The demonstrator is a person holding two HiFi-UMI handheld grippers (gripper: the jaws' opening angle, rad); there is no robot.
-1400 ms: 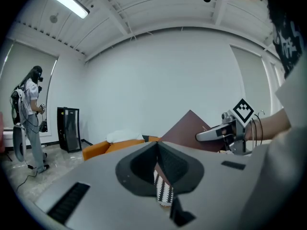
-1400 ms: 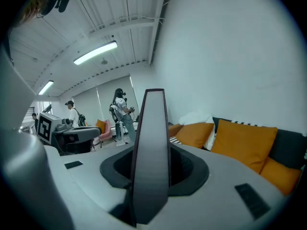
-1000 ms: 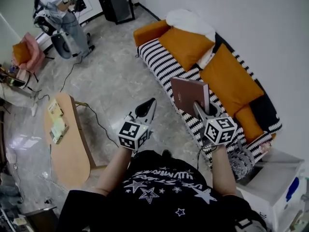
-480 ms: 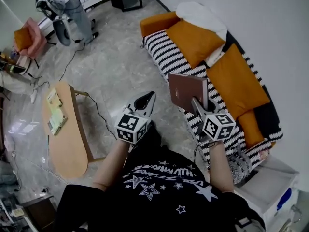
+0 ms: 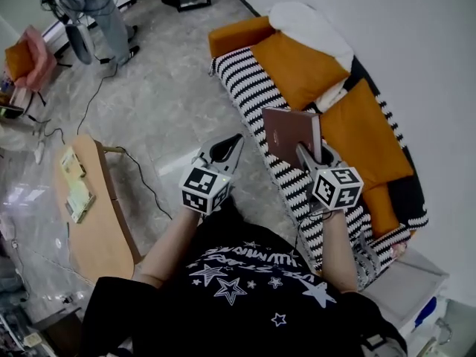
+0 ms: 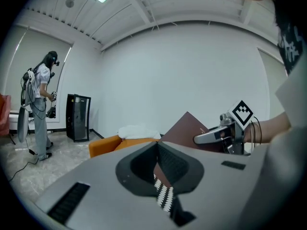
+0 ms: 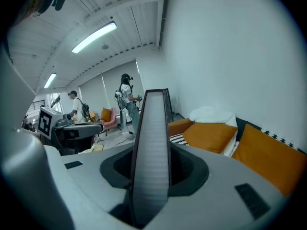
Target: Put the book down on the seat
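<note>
A brown hardcover book (image 5: 290, 134) stands on edge in the air over the sofa's black-and-white striped seat (image 5: 249, 88), close to an orange cushion (image 5: 364, 136). My right gripper (image 5: 307, 155) is shut on its lower edge. The right gripper view shows the book's page edge (image 7: 151, 143) rising between the jaws. My left gripper (image 5: 225, 152) hovers left of the sofa's front edge, shut, with nothing in it. In the left gripper view the book (image 6: 189, 130) and the right gripper (image 6: 218, 135) show to the right.
A second orange cushion (image 5: 301, 65), an orange bolster (image 5: 238, 36) and a white pillow (image 5: 312, 27) lie on the sofa. A wooden coffee table (image 5: 100, 229) with booklets (image 5: 74, 192) stands left. A person (image 5: 97, 6) stands far back. A white box (image 5: 405, 296) sits bottom right.
Both grippers have moved forward toward the sofa, the right one carrying the book farther over the striped seat. The book stays upright in the same grip.
</note>
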